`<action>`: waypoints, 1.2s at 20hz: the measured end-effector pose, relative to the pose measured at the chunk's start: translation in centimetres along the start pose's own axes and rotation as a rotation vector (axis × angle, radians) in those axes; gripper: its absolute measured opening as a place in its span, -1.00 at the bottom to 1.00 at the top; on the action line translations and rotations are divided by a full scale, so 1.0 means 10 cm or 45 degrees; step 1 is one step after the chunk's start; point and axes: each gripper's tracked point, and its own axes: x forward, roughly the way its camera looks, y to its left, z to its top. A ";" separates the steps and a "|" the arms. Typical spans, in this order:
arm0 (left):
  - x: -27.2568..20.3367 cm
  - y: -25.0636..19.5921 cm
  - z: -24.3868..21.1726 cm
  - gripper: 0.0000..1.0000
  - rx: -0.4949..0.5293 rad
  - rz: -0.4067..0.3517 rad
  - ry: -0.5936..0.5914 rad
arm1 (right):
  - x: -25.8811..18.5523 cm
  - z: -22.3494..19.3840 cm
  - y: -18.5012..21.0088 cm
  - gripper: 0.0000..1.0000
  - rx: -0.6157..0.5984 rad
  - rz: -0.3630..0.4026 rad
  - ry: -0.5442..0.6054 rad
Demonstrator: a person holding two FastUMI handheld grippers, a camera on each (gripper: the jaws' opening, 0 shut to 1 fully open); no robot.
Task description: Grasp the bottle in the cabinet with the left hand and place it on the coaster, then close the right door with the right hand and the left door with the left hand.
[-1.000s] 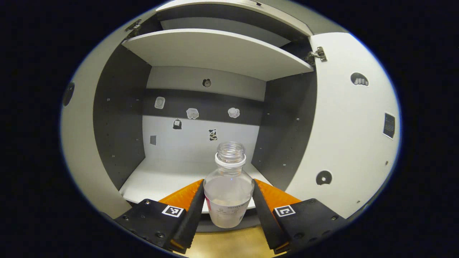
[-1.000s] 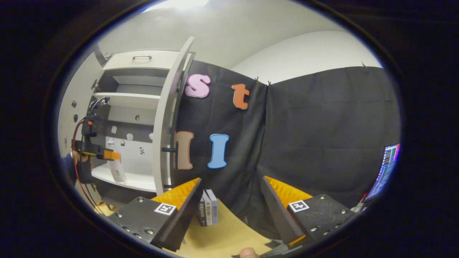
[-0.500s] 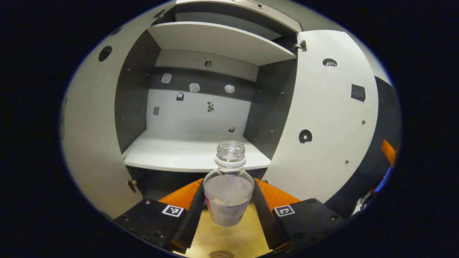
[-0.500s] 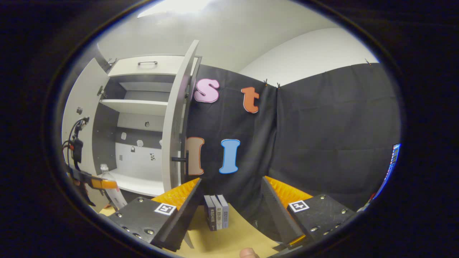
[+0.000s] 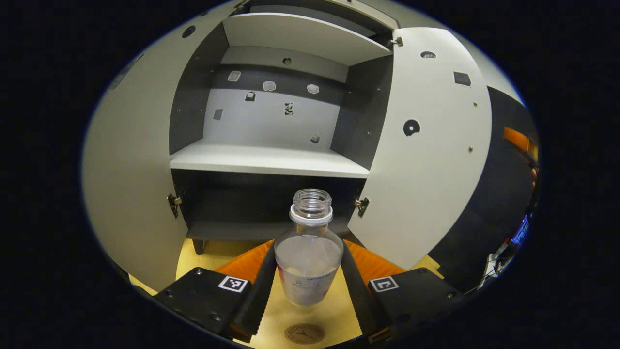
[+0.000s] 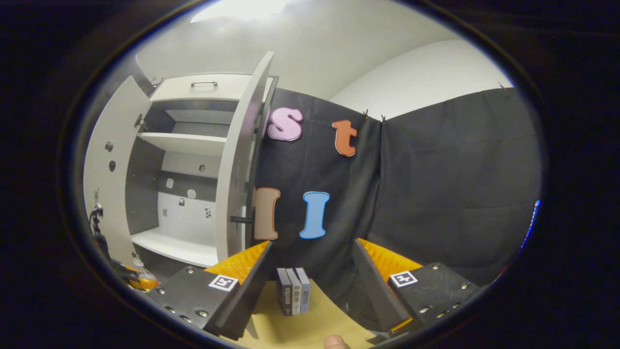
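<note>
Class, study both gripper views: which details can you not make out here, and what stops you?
- Left gripper view: the coaster is cut off by the bottom edge; its emblem is too small.
- Left gripper view: the bottle label print is too small; the left gripper's fingers cover its sides.
- Right gripper view: the books' spine titles are too small.

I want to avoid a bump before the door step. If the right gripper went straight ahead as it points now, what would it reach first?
Probably the books standing on the table, which sit between the open right gripper fingers' line; behind them hangs the black cloth wall. Depth is hard to judge.
</note>
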 end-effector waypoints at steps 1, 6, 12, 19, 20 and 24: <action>-0.02 -0.01 -0.09 0.54 0.000 -0.012 -0.011 | 0.00 0.01 -0.01 0.97 -0.004 0.002 -0.006; -0.11 -0.02 -0.58 0.53 -0.027 -0.038 0.013 | 0.07 0.04 0.01 0.96 0.002 0.013 -0.020; -0.15 -0.01 -1.17 0.54 -0.008 -0.065 0.115 | 0.11 0.02 -0.06 0.97 -0.008 0.003 -0.013; -0.16 -0.04 -1.64 0.55 0.000 -0.080 0.220 | 0.13 -0.06 -0.15 0.96 -0.043 -0.021 0.005; -0.17 -0.07 -1.68 0.55 0.010 -0.084 0.234 | 0.14 -0.06 -0.16 0.97 -0.045 -0.022 0.006; -0.22 -0.14 -1.81 0.56 0.040 -0.123 0.268 | 0.18 -0.11 -0.16 0.97 -0.047 -0.023 0.016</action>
